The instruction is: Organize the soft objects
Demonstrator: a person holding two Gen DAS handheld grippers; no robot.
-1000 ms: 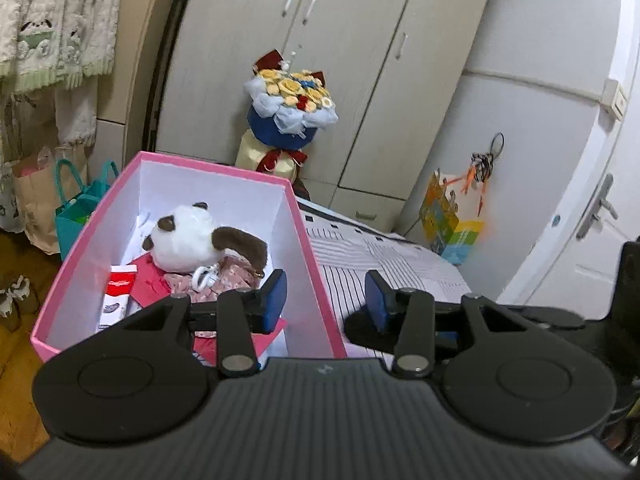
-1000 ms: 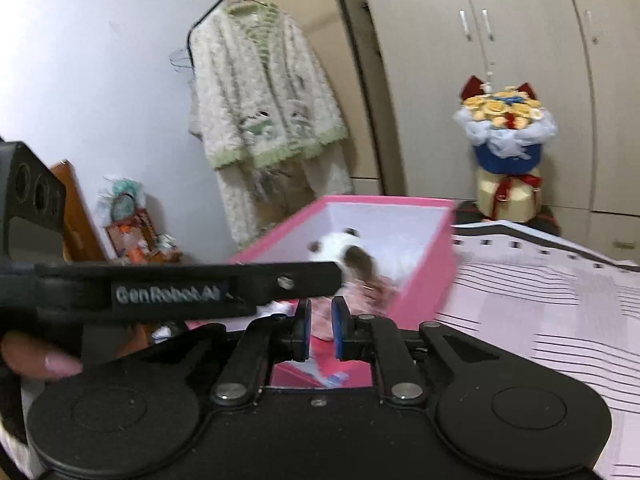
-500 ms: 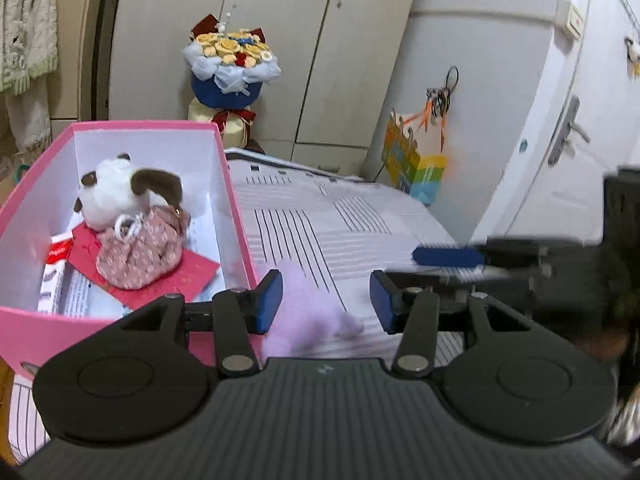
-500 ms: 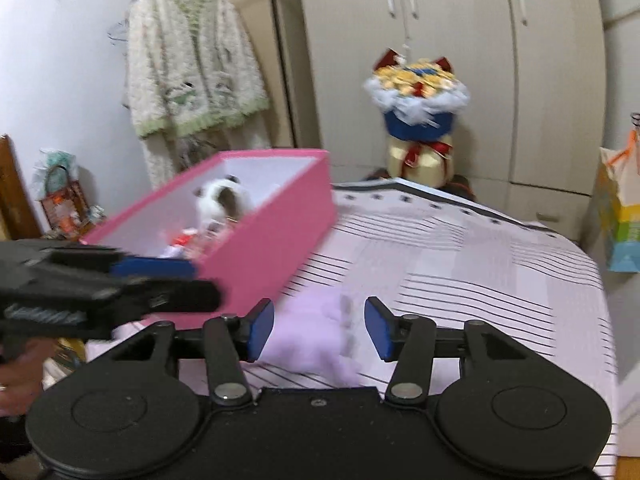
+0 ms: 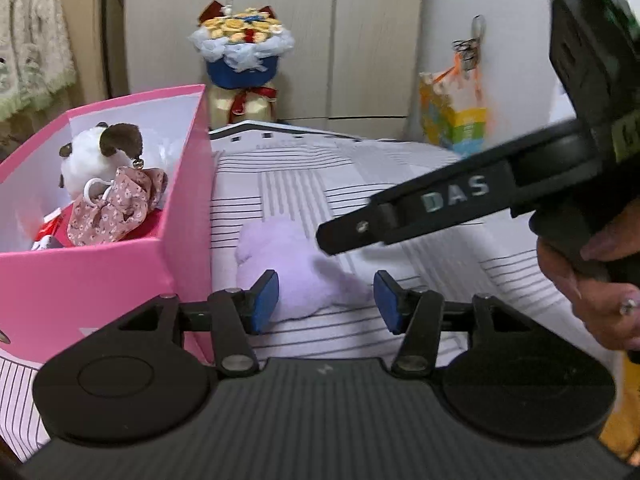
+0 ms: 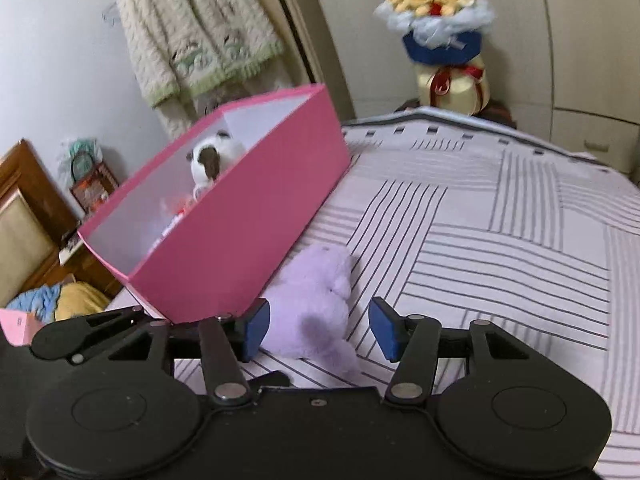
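A soft lilac plush toy [image 5: 298, 270] is seen lying on the white bedspread with grey line patterns [image 6: 500, 240], just beside the long outer wall of the open pink cardboard box [image 6: 248, 220]. Inside the box a white plush animal with brown ears [image 5: 98, 152] is propped against the white inner wall, with a pink floral fabric pouch [image 5: 116, 206] lying in front of it on something red.

The left gripper [image 5: 326, 300] is held low over the bedspread, its blue-padded jaws about half apart and opening; the lilac toy is framed between them, but it is not pressed by either pad. The right gripper [image 6: 318, 330] is likewise pointed down at the toy, its jaws about half apart and opening, with nothing gripped. In the left wrist view, the right gripper's black body is seen reaching in from the right, held by a hand [image 5: 592, 276].

A flower bouquet in blue wrapping [image 6: 438, 20] stands beyond the bed before pale wardrobe doors [image 5: 376, 40], and a cream knitted cardigan [image 6: 196, 36] hangs on the wall.
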